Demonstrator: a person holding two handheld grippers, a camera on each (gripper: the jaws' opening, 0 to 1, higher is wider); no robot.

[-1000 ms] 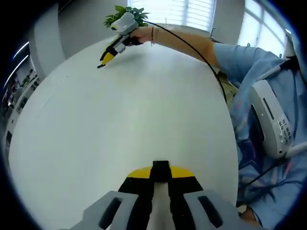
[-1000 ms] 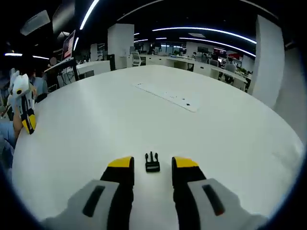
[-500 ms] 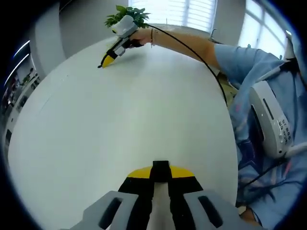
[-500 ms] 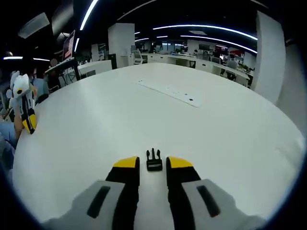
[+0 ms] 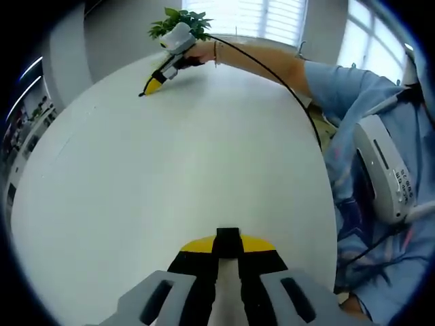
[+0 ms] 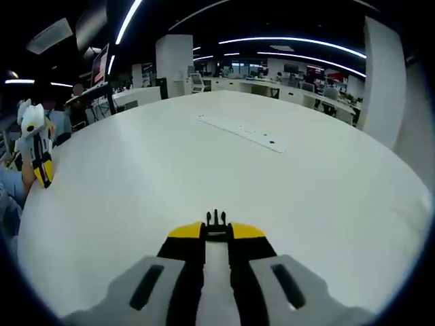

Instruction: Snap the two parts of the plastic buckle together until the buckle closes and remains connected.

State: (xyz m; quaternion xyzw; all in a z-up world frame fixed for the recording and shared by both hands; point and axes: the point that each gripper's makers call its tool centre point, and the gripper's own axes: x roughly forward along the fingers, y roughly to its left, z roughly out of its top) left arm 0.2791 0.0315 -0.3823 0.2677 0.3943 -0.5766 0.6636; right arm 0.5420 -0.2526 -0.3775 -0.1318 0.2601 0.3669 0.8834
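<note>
While the right gripper [image 6: 217,231] pinches one small black pronged plastic buckle piece [image 6: 217,224] between its yellow-tipped fingers [image 6: 187,231], pressed on the round white table [image 6: 285,204], the left gripper [image 5: 228,242] clamps a second black buckle piece [image 5: 228,236] between its own closed fingertips.
</note>
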